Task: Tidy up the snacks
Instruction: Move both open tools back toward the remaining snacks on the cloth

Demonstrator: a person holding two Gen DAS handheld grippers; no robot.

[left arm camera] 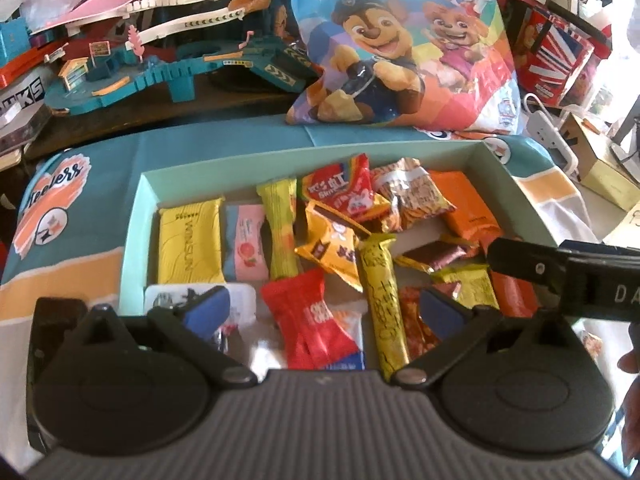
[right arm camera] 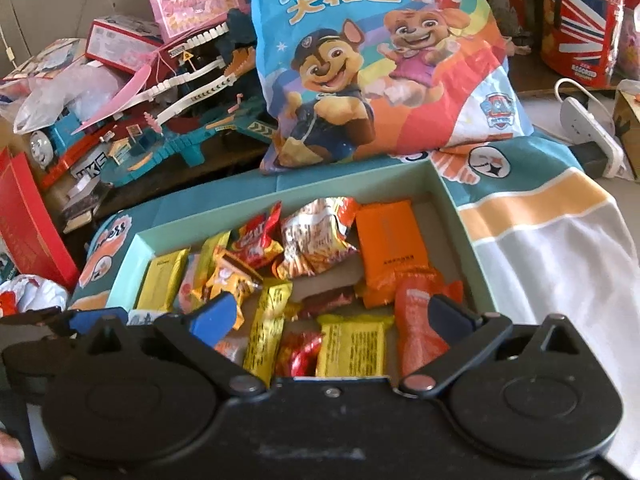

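Both grippers, left (left arm camera: 324,312) and right (right arm camera: 332,316), hang spread wide over our box (left arm camera: 134,216) of snacks, gripping nothing.

We've got the box sitting on a teal cloth (left arm camera: 100,184), packed with wrappers: a yellow pack (left arm camera: 190,240) at the far left, a pink one (left arm camera: 246,242) touching it, a red pack (left arm camera: 316,320) near us between the left fingers, a long yellow stick (left arm camera: 384,304) just right of it, and an orange pack (right arm camera: 388,248) at the far right. Behind the box leans a big cartoon bag (left arm camera: 404,40).
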